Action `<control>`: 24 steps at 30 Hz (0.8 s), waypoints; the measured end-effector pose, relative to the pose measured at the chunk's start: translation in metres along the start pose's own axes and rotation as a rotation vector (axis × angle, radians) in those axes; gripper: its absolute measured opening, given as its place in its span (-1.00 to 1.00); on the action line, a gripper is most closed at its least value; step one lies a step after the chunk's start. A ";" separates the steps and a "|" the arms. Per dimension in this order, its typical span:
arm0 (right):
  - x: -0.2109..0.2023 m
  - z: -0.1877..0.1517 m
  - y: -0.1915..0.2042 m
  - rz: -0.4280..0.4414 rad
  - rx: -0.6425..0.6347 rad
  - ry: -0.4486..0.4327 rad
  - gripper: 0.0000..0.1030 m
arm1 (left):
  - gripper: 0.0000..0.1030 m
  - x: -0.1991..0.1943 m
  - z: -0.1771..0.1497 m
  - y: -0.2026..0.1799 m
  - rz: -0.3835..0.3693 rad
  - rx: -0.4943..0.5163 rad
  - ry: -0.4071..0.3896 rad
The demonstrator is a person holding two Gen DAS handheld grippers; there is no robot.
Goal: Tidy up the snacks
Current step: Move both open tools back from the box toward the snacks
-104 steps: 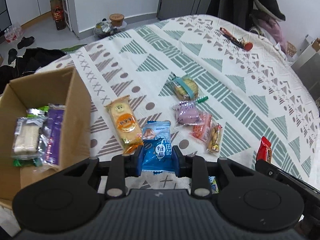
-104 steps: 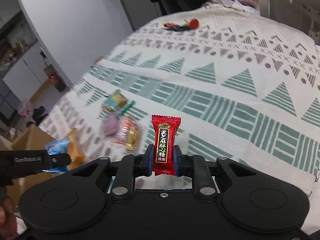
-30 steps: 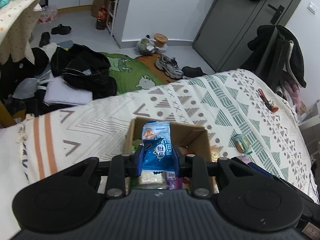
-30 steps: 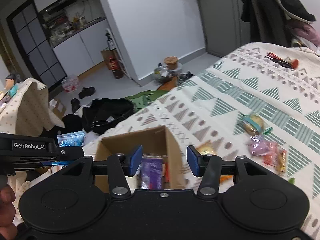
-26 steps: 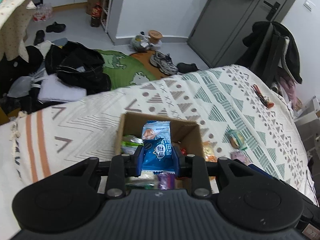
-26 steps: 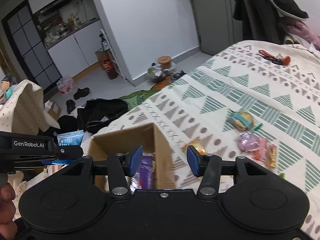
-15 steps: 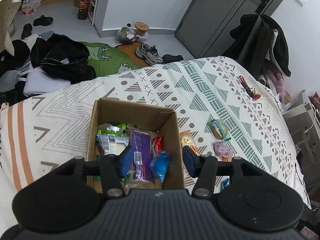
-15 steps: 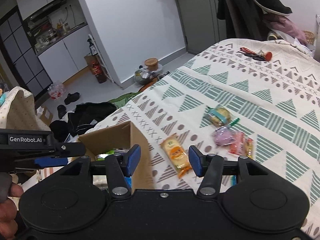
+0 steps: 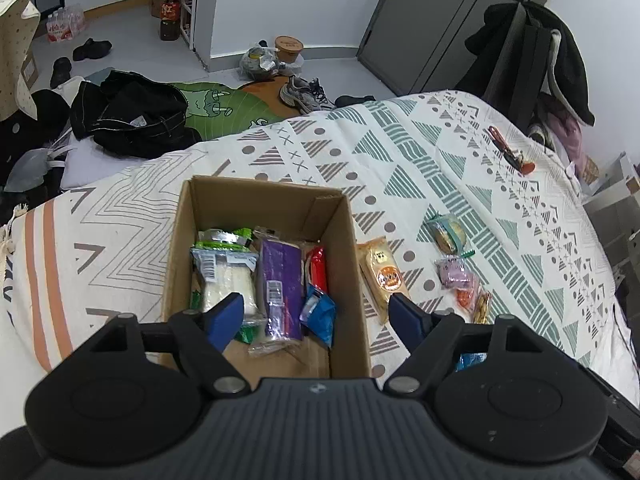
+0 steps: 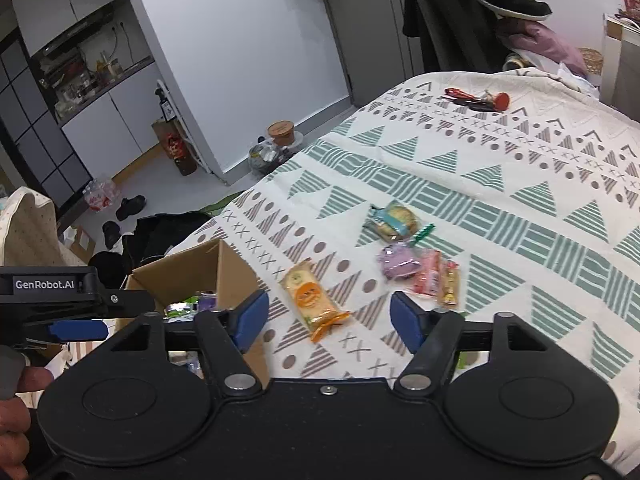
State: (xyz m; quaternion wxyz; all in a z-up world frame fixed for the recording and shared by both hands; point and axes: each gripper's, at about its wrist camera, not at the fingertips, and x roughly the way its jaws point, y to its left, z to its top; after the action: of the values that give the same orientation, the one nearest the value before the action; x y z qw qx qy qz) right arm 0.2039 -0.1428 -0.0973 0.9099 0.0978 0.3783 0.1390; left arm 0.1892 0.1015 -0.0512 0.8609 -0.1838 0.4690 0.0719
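The left gripper (image 9: 316, 316) hangs above the cardboard box (image 9: 182, 240) with its blue-padded fingers spread wide and nothing between them. The right gripper (image 10: 325, 322) is likewise spread wide and empty, held over the patterned bedspread (image 10: 500, 200) just to the right of the box (image 10: 200, 268). The box sits on the bed with its top open. Inside it lie a white bar in a clear wrapper (image 9: 228, 280) on the left, a green packet (image 9: 224, 238) behind it, a purple packet (image 9: 280, 284) in the middle, a red candy (image 9: 318, 270) against the right wall and a blue packet (image 9: 320, 314) in front of the candy, tilted against the purple one. On the bedspread just beside the box's right wall lies a yellow and orange cake packet (image 9: 382, 272). Farther right are a round biscuit with a teal band (image 9: 448, 232), a purple sweet (image 9: 454, 274) and a small cluster of orange and yellow wrapped sweets (image 9: 474, 304), close together. A bit of another blue packet (image 9: 470, 360) shows behind the left gripper's right finger. Scissors with a red handle (image 10: 476, 98) lie well apart, near the far edge of the bed. A hand (image 10: 14, 412) grips the left tool at the left edge of the right wrist view.
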 end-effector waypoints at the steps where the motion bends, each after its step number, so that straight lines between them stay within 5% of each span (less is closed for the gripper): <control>1: -0.002 0.000 -0.003 -0.002 0.002 -0.003 0.37 | 0.53 0.000 -0.001 -0.003 0.004 0.005 -0.001; 9: -0.016 -0.003 -0.030 -0.047 0.001 -0.034 0.75 | 0.67 0.002 -0.016 -0.033 0.025 0.053 -0.007; 24: -0.029 -0.014 -0.075 -0.125 0.017 -0.038 0.80 | 0.68 0.013 -0.039 -0.085 0.019 0.124 0.015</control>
State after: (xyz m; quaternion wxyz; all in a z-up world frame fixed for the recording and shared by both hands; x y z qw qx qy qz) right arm 0.1878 -0.2223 -0.1096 0.9230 0.0845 0.3674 0.0769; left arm 0.1909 0.0080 -0.0599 0.8663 -0.1263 0.4807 0.0496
